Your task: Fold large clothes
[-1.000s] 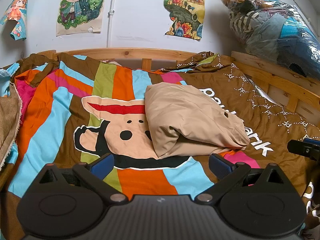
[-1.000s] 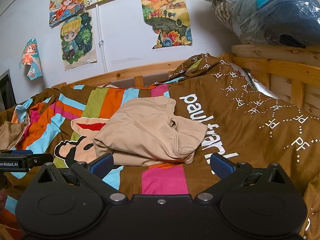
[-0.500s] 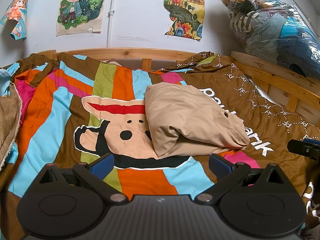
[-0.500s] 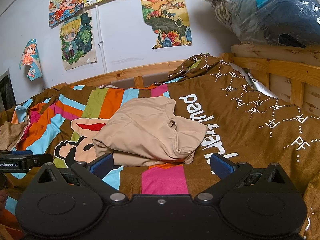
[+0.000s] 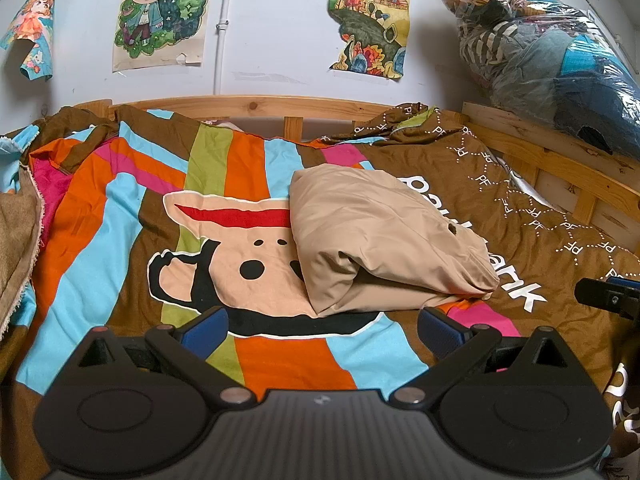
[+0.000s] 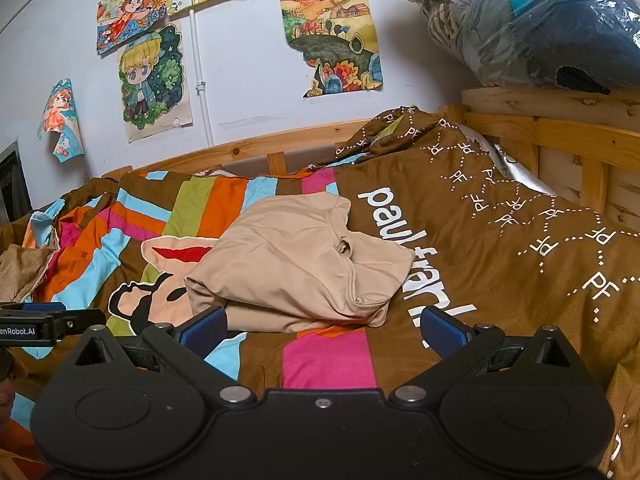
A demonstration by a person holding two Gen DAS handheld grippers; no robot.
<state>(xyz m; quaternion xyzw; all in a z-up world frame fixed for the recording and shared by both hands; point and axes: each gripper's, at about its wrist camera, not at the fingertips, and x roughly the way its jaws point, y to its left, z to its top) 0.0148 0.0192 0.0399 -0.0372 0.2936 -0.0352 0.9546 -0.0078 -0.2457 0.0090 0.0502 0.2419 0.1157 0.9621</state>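
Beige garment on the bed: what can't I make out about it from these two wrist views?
- Beige garment: its type and inner layers, hidden by its own folds in both views.
- Its underside: pressed against the bedspread.
- Bagged contents: blurred by plastic, cut by the edge.

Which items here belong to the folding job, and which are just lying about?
Job: beige garment, folded on the bedspread; left gripper and right gripper, both open.

Lying about: wall posters, bagged clothes, brown cloth.

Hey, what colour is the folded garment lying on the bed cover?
Plain beige, no pattern. The folded garment shows best in the left wrist view.
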